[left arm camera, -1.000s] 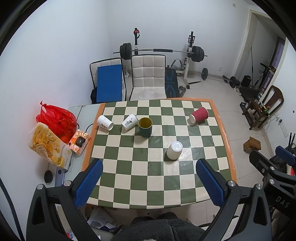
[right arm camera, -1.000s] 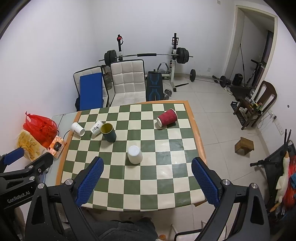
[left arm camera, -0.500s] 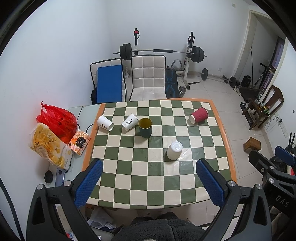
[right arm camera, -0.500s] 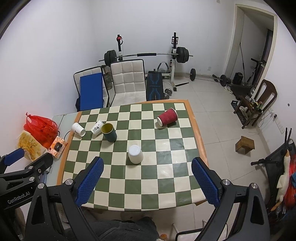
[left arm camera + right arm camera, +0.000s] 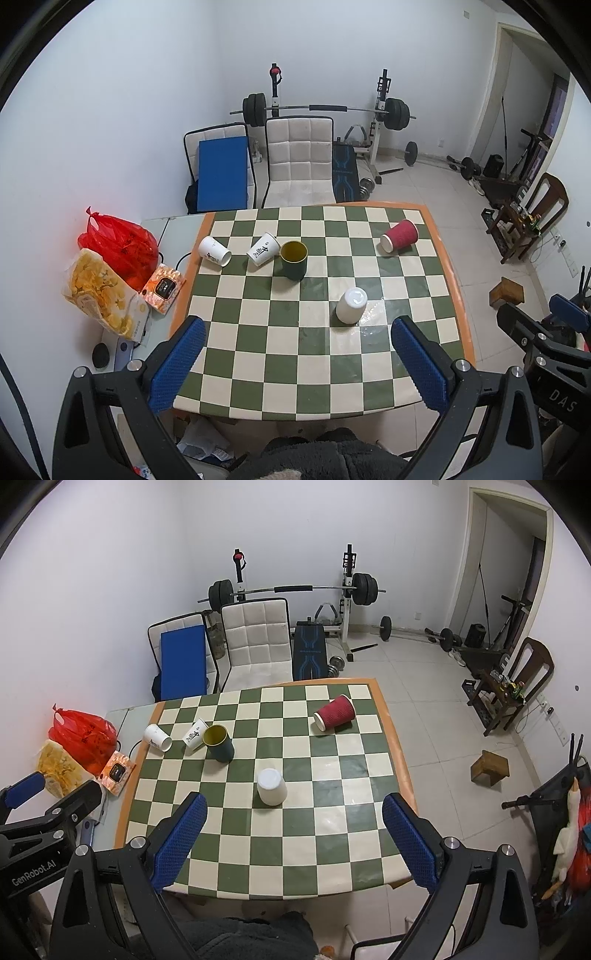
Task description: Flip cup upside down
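Note:
On the checkered table (image 5: 295, 354) (image 5: 295, 834) a white cup (image 5: 351, 305) (image 5: 272, 786) stands upside down near the middle. A dark green cup (image 5: 293, 259) (image 5: 218, 743) stands upright with its mouth up. Two white printed paper cups (image 5: 214, 251) (image 5: 263, 249) lie on their sides at the left. A red ribbed cup (image 5: 399, 236) (image 5: 334, 713) lies on its side at the far right. My left gripper (image 5: 299, 365) and right gripper (image 5: 295, 842) are both open and empty, held high above the table's near edge.
A red bag (image 5: 118, 243), a snack bag (image 5: 103, 299) and a small box (image 5: 164, 288) lie on a side surface left of the table. Chairs (image 5: 299, 162) and a barbell rack stand behind. A small wooden stool (image 5: 506, 291) sits on the floor at right.
The right wrist view has drifted very slightly; the cups have not moved and both grippers stay open.

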### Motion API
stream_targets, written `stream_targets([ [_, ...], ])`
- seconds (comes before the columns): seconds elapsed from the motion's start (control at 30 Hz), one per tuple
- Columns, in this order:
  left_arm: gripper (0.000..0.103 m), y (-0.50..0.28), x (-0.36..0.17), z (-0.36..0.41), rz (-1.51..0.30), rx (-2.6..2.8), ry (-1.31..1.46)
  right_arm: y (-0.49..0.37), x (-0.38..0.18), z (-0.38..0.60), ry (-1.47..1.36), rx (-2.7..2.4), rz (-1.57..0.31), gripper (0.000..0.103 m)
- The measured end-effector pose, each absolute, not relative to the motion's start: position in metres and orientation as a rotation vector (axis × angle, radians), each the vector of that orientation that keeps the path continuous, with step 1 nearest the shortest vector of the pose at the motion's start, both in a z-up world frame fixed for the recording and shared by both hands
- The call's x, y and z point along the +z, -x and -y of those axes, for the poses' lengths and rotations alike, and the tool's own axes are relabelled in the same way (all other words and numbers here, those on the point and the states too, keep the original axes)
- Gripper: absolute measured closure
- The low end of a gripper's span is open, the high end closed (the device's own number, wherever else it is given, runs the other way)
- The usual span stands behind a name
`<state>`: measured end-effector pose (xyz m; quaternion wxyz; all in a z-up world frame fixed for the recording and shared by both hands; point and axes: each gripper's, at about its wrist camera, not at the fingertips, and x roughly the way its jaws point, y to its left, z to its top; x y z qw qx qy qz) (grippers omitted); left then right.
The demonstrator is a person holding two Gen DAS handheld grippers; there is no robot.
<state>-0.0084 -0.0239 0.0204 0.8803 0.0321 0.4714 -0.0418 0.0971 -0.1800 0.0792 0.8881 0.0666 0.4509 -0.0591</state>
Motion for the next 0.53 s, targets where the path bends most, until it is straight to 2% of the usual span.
stream_targets([
  [0.53, 0.0, 0.0117, 0.0214, 0.0236, -0.983, -0.057, -0.06, -0.093, 0.0786, 0.1794, -0.139, -0.119, -0.938, 0.005],
])
